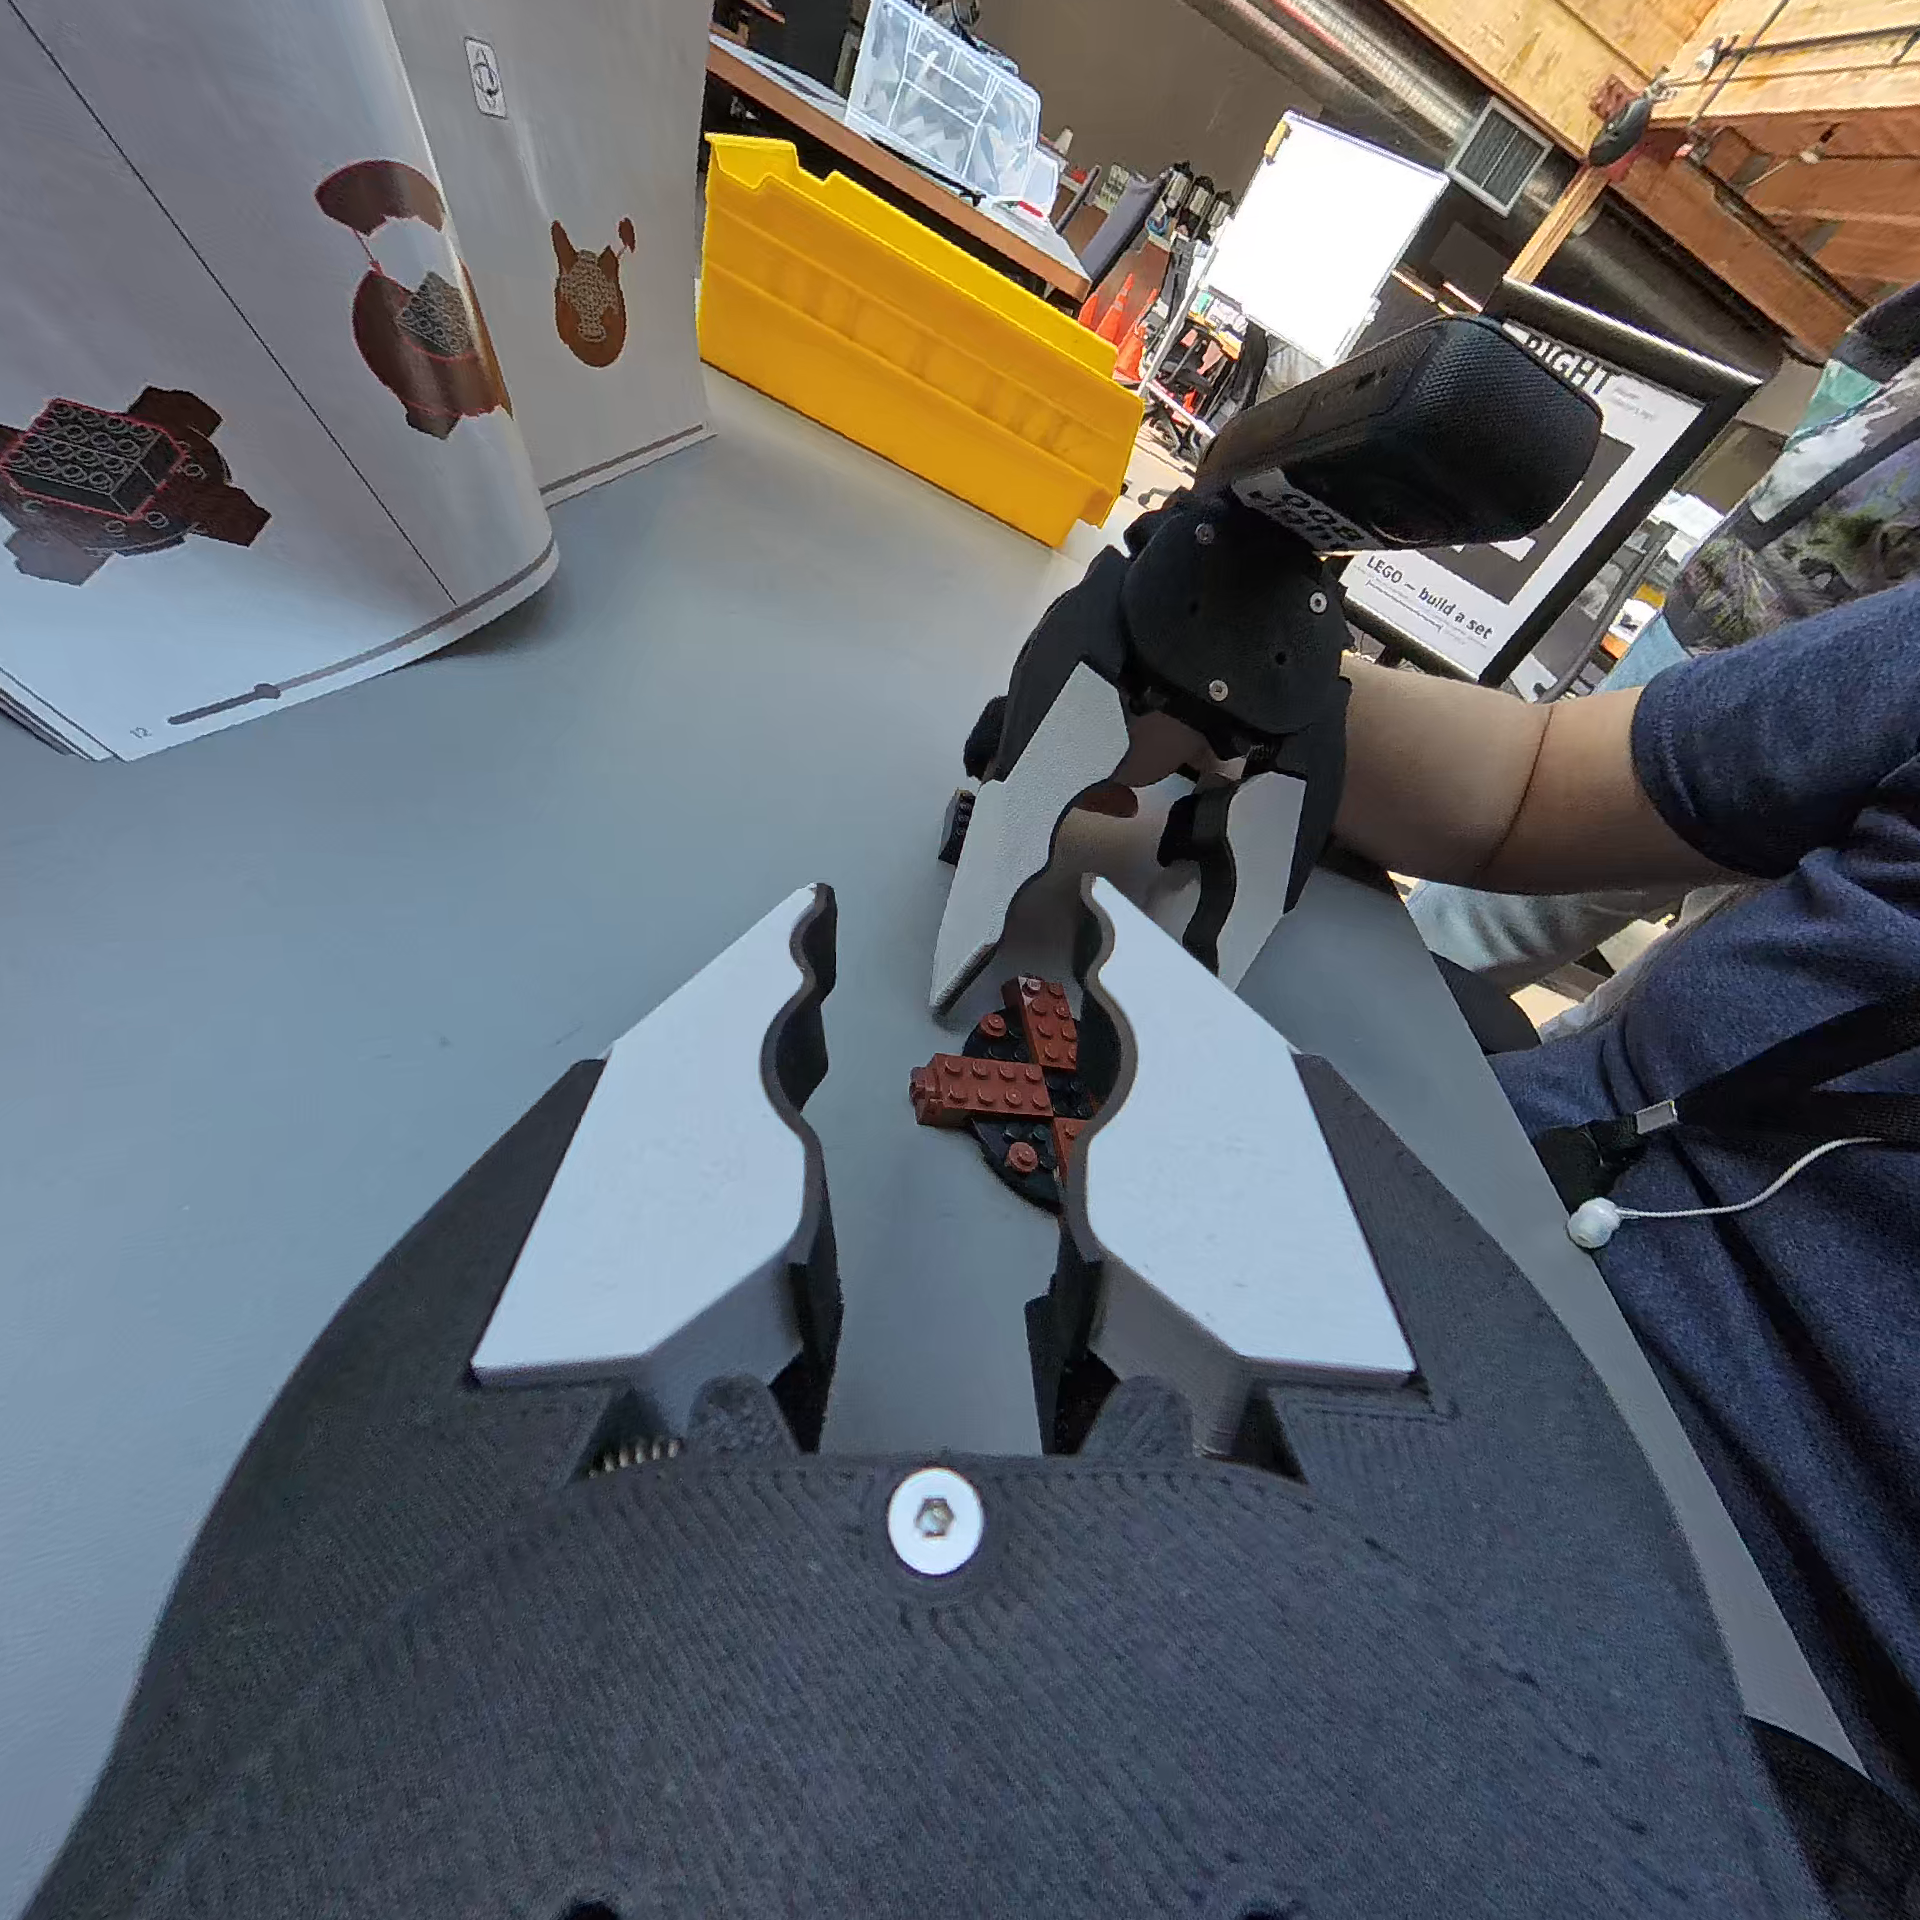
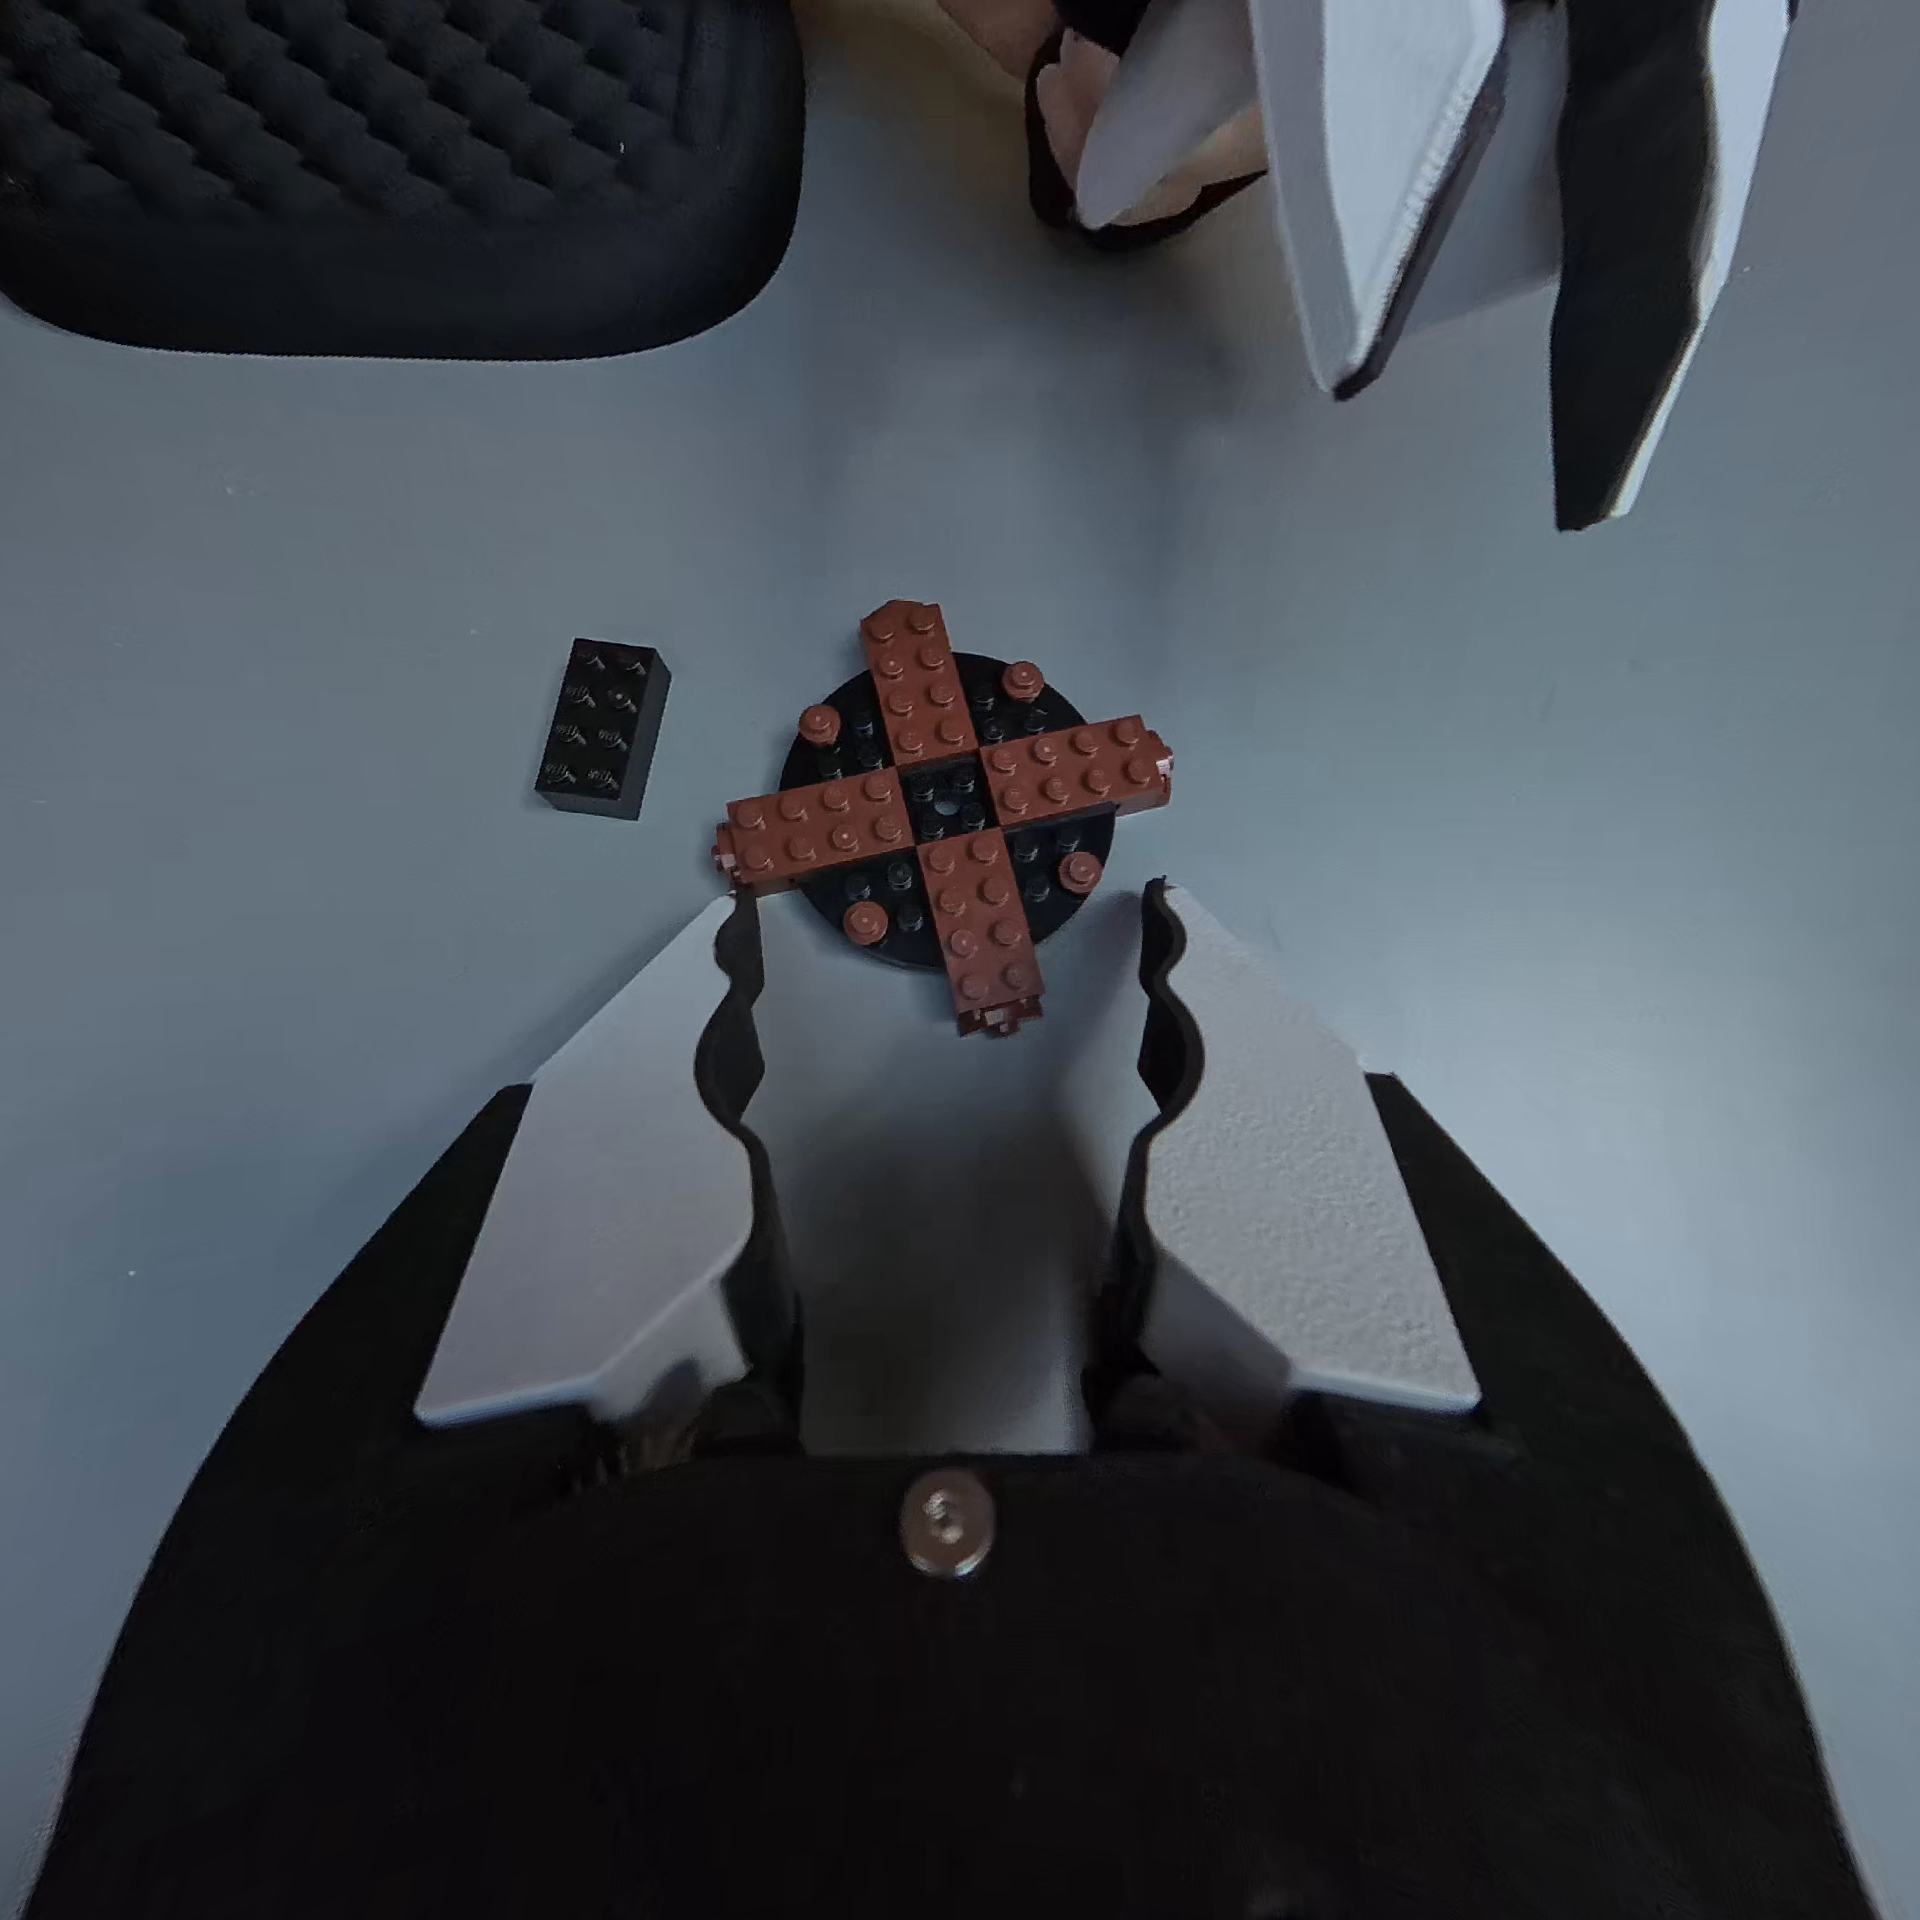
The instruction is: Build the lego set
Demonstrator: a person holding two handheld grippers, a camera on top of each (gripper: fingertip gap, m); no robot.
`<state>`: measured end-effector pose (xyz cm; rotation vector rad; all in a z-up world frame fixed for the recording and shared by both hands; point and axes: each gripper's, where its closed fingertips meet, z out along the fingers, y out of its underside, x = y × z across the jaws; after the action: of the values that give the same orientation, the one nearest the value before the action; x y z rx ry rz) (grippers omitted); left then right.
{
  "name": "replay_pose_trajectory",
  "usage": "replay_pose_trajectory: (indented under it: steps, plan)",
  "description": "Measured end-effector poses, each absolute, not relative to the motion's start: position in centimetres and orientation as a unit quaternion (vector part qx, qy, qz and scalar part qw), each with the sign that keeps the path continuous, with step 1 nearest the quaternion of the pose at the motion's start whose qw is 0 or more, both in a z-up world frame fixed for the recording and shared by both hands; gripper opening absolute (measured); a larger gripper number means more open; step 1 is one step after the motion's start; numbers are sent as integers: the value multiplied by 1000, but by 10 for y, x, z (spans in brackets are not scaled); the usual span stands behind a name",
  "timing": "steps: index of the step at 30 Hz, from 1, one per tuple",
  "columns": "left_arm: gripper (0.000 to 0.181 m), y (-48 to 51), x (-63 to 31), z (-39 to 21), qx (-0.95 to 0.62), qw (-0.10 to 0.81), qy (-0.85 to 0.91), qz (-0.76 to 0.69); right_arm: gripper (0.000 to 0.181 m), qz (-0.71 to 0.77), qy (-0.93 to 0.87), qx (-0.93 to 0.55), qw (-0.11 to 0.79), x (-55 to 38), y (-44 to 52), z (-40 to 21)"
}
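Observation:
A round black plate carrying a cross of brown plates and brown round studs point(image 2: 945, 800) lies flat on the grey table point(image 2: 312, 987). In the left wrist view it point(image 1: 1023, 1070) is partly hidden by my right-hand finger. A loose black two-by-four brick point(image 2: 603, 727) lies left of it, apart from it; in the left wrist view it point(image 1: 961, 821) peeks out behind the right gripper. My right gripper point(image 2: 945, 899) is open and empty just above the assembly's near edge, and also shows in the left wrist view point(image 1: 1086, 982). My left gripper point(image 1: 956, 904) is open and empty, close beside the assembly; it also shows in the right wrist view point(image 2: 1460, 457).
An open instruction booklet point(image 1: 260, 416) stands at the far left, with a yellow bin point(image 1: 904, 343) behind it. A framed sign point(image 1: 1538, 520) stands at the table's right edge. A person's arm point(image 1: 1507, 790) reaches in from the right. A black mesh seat point(image 2: 364, 156) lies beyond the table edge. The grippers' ends are close to 10 cm from one another. It is some 4 cm from my right tips to the loose black two-by-four brick point(image 2: 603, 727).

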<state>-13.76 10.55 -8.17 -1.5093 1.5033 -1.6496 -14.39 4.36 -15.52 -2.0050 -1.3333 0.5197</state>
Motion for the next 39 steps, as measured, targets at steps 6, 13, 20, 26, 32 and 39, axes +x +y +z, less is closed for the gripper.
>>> replay_pose_trajectory:
  steps: [6, 13, 20, 26, 32, 39]
  plan:
    - [43, 107, -138, -83, -549, 219, 541, -598, 62, 209, -514, -762, 334, -146, 39, -155]
    - [43, 108, -138, -80, -550, 228, 541, -594, 51, 206, -519, -759, 335, -148, 36, -155]
    - [43, 115, -140, -74, -564, 243, 529, -586, 50, 193, -512, -763, 343, -149, 37, -153]
    - [49, 121, -159, -89, -614, 205, 533, -545, 50, 146, -533, -740, 384, -155, 42, -145]
    - [53, 96, -165, -88, -600, 90, 515, -606, 49, 68, -570, -697, 430, -158, 41, -134]
    - [50, 63, -173, -126, -601, -25, 561, -569, 48, 8, -583, -678, 447, -151, 45, -133]
